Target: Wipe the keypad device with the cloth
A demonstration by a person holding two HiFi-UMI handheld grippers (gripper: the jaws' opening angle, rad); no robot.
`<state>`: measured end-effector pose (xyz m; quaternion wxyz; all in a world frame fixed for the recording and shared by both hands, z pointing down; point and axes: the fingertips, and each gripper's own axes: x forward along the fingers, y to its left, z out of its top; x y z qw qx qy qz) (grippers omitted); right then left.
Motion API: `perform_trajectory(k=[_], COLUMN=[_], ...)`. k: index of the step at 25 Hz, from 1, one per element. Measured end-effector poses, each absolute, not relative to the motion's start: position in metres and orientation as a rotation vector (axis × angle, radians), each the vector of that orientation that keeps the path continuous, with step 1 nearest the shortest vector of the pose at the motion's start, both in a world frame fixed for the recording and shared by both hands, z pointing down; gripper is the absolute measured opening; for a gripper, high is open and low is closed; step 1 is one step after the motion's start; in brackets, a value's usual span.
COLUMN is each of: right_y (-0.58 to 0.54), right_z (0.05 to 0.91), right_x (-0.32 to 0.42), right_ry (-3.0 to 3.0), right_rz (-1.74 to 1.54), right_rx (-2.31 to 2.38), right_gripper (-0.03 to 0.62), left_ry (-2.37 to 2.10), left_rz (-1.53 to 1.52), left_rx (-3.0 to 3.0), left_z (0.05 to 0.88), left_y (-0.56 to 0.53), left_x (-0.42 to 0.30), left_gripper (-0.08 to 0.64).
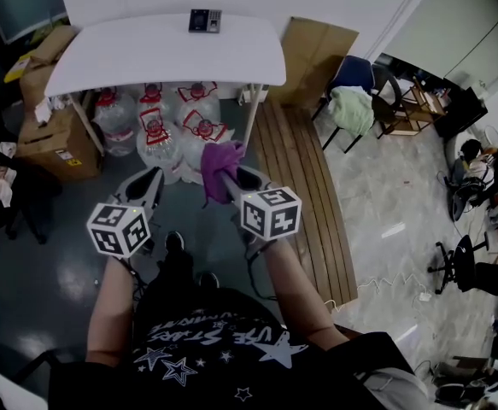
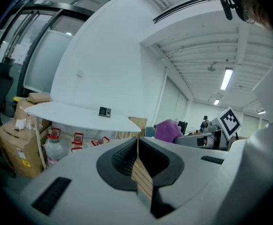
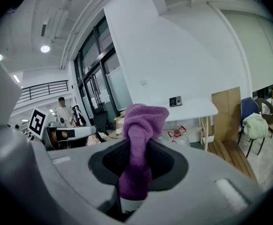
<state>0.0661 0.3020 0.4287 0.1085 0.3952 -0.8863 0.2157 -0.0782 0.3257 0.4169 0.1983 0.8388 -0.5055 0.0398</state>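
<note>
The keypad device (image 1: 205, 20) is a small dark box with a grey key panel, lying at the far edge of the white table (image 1: 137, 54). It also shows small and distant as the keypad device (image 2: 104, 111) and the keypad device (image 3: 175, 101). A purple cloth (image 1: 220, 162) is bunched between the jaws of my right gripper (image 1: 228, 178), which is shut on it; the cloth (image 3: 140, 139) sticks up out of the jaws. My left gripper (image 1: 146, 188) is shut with nothing in it, jaws pressed together. Both grippers hang well short of the table, over the floor.
Several water bottles (image 1: 156, 131) with red labels stand under the table. Cardboard boxes (image 1: 56, 143) sit at the left, a flat cardboard sheet (image 1: 317, 54) and a wooden pallet (image 1: 304, 186) at the right. Chairs (image 1: 360, 101) stand farther right. A person (image 3: 61, 109) stands in the background.
</note>
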Motion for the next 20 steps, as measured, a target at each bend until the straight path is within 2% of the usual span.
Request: perform_trajectory(k=[20], right_y=[0.173], right_z=[0.455], right_x=[0.018], right_ry=[-2.511], right_rz=[0.677], right_rx=[1.254], right_gripper=[0.098], left_ry=[-1.285], left_rz=[0.074], left_rx=[2.34], left_z=[0.447], left_y=[0.181], left_x=[-0.128], left_gripper=[0.018])
